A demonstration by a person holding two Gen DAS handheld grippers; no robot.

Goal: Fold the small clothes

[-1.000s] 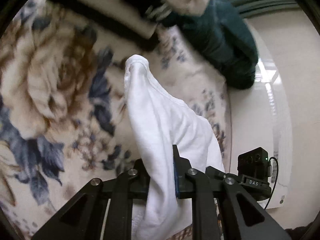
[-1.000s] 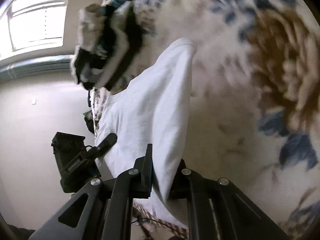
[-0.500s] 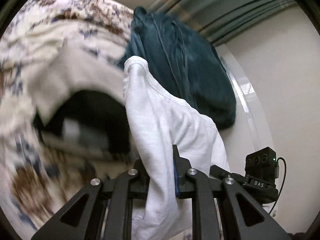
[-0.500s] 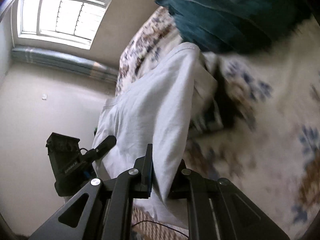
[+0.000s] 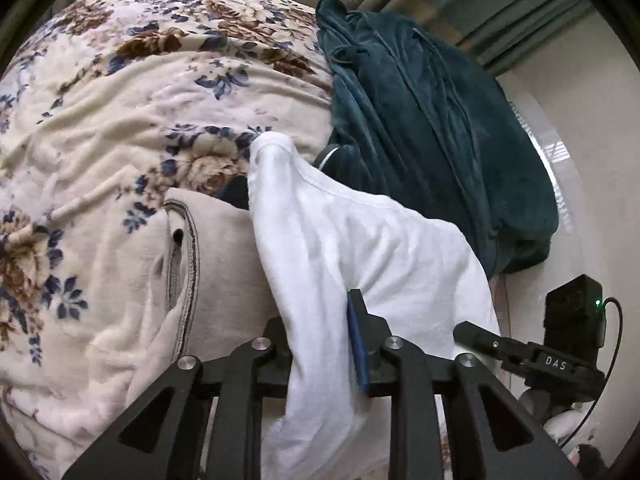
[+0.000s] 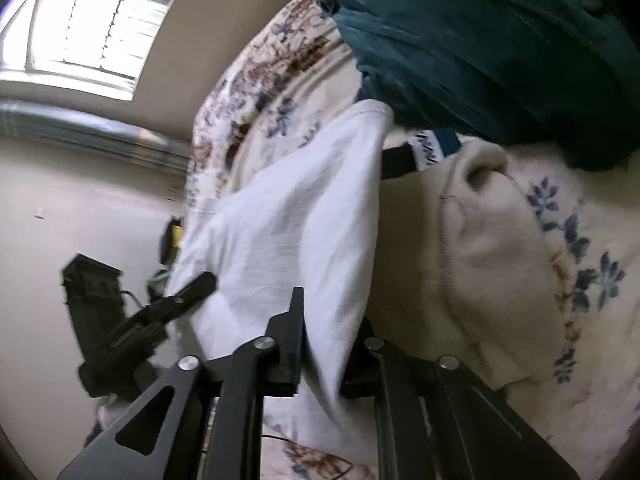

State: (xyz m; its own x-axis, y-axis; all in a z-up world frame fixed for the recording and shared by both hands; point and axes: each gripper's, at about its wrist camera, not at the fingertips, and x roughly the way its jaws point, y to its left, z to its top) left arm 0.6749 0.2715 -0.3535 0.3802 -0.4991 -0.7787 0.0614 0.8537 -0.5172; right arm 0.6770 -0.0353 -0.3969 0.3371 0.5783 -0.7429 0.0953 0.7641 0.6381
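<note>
A white garment (image 5: 360,240) hangs stretched between my two grippers above a bed. In the left wrist view the left gripper (image 5: 320,332) has one edge of it between its fingers, and the jaws are opening. In the right wrist view the right gripper (image 6: 332,332) has the other edge of the white garment (image 6: 300,220) between its fingers, and its jaws are opening too. The cloth still fills both gaps and stays taut. Under it lies a folded beige garment (image 5: 216,248), also in the right wrist view (image 6: 480,240), with a dark patterned piece (image 6: 432,146) behind it.
A floral blanket (image 5: 120,120) covers the bed. A heap of dark teal plush fabric (image 5: 432,140) lies at its far end, beside the beige garment. Curtains (image 5: 460,4), a pale wall and a window (image 6: 88,32) lie beyond the bed.
Both grippers have carried the white garment across the bed, from bare floral blanket to above the beige garment near the teal heap. The garment stays between both pairs of fingers.
</note>
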